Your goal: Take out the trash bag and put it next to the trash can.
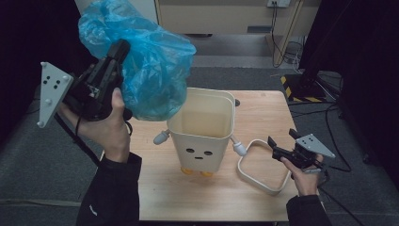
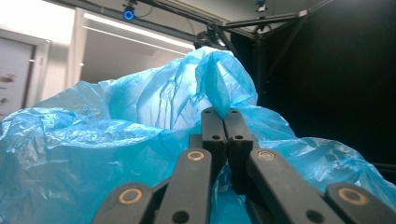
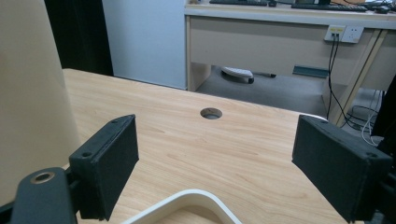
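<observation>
— At left: left gripper [image 1: 123, 47] raised above the table's [image 1: 263, 106] left edge, jaws clamped on one blue plastic bag [image 1: 150, 70], billowing over the cream bin [image 1: 203, 129].

— Centre and right: one bin, standing mid-table; one loose rim ring [image 1: 249, 175] near the right edge; right gripper [image 1: 275, 147] just over it, jaws apart, empty.

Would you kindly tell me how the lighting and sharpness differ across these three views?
High view: dim and soft, dark at the side edges, wooden table evenly lit. Left gripper view: bright ceiling strips shine through the blue plastic bag; right side black. Right gripper view: even light, table grain sharp, the near beige bin blurred.
</observation>
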A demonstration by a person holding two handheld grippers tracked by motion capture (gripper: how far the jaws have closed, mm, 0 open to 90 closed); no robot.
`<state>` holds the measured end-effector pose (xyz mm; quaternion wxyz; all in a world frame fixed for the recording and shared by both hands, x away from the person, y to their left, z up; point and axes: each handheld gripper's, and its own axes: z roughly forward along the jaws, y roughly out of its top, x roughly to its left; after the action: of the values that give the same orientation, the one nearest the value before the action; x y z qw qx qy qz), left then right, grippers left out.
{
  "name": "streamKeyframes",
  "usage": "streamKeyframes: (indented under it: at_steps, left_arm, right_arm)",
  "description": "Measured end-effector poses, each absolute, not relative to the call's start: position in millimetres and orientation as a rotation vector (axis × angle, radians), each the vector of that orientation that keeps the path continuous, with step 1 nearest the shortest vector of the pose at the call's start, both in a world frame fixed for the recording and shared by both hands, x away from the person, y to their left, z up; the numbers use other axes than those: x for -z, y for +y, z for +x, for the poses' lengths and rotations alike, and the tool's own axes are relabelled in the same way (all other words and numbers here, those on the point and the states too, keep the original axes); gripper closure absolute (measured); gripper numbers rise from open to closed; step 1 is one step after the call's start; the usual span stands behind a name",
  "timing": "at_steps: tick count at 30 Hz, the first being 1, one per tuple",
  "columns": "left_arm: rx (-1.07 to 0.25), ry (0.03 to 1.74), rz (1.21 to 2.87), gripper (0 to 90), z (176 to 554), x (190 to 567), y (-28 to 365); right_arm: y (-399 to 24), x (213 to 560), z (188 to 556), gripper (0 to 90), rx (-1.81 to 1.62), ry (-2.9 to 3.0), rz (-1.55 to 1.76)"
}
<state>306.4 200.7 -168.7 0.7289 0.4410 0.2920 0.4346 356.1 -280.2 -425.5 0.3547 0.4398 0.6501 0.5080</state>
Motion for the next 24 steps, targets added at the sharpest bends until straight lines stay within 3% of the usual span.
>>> streamKeyframes:
  at_steps: [15, 24]
  left_arm:
    - [-1.010, 0.807, 1.030, 88.9, 328, 209, 246]
    - [-1.008, 0.936, 1.100, 88.9, 345, 257, 271]
  right_arm:
    - [-294, 441, 353, 14.4, -1.265, 1.689, 1.187]
    - [-302, 456, 351, 16.0, -1.233, 1.721, 1.219]
